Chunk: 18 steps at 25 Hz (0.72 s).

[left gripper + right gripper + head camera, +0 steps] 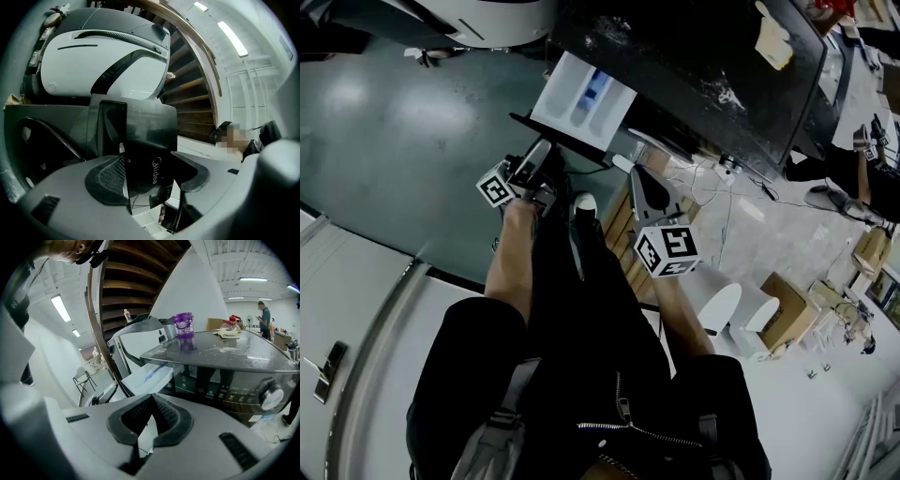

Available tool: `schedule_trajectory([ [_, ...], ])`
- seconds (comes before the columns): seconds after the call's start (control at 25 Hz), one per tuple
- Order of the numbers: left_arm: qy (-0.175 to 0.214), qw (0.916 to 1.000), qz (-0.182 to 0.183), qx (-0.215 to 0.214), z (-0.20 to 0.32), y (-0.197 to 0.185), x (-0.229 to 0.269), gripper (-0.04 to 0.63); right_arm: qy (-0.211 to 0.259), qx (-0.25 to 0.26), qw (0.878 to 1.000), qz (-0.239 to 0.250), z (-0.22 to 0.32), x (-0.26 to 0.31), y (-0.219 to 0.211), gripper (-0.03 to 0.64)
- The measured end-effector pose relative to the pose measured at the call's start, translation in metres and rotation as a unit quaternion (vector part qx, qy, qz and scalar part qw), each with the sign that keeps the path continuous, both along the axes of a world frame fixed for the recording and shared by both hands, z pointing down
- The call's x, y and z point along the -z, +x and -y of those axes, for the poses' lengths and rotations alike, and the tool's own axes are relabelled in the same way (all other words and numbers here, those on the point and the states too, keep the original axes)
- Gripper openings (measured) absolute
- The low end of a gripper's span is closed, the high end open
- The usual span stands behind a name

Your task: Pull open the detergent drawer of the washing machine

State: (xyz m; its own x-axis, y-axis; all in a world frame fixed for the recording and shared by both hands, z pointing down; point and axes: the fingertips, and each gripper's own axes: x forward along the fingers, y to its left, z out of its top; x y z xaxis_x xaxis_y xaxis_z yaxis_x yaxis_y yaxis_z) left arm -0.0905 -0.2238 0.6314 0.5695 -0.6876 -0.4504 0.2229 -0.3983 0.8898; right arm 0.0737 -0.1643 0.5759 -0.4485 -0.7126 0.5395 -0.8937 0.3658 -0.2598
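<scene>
Detergent drawer (581, 97) is pulled out of the washing machine (703, 66). Head view shows its white tray w/ a blue compartment sticking out from the machine's front. L gripper (540, 157) is at the drawer's dark front panel (151, 169). In the left gripper view that panel, w/ the Midea logo, stands between the pads (105, 180). Jaws are spread wide and both pads look pressed on the panel's side edges, so it's pinching the drawer front. R gripper (152, 404) is near the drawer's right end in head view, apart from it. In the right gripper view its jaws are pressed together at the tips, nothing between them. The white tray shows beyond them, and a purple cup (183, 324) stands on the machine's dark, speckled top. Control knob (272, 398) is on the front at far right
</scene>
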Motion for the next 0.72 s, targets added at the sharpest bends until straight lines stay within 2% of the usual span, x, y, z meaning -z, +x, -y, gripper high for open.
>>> schedule_trajectory([
  [0.16,-0.019,0.9998,0.008,-0.004,-0.001,0.002,-0.006,0.287,-0.001,0.001,1.000,-0.002,-0.003,0.007,0.005,0.006],
  [0.36,-0.069,0.9942,0.082,-0.010,-0.022,0.005,-0.022,0.277,0.004,0.002,1.000,0.002,-0.009,0.016,0.010,0.006],
  [0.44,-0.087,0.9891,0.118,0.015,-0.026,-0.002,-0.024,0.209,0.008,0.001,1.000,0.003,-0.013,0.019,0.014,0.005],
  [0.48,-0.095,0.9856,0.137,0.031,-0.027,-0.008,-0.023,0.129,0.010,0.001,1.000,0.003,-0.014,0.021,0.016,0.005],
  [0.52,-0.100,0.9818,0.155,0.045,-0.029,-0.012,-0.022,0.082,0.013,0.001,1.000,0.003,-0.015,0.023,0.018,0.005],
  [0.6,-0.109,0.9738,0.190,0.061,-0.032,-0.021,-0.016,0.036,0.021,0.003,1.000,0.003,-0.017,0.029,0.019,0.005],
  [0.72,-0.110,0.9582,0.256,0.065,-0.036,-0.027,-0.005,0.028,0.033,0.009,0.999,0.004,-0.018,0.040,0.018,0.005],
])
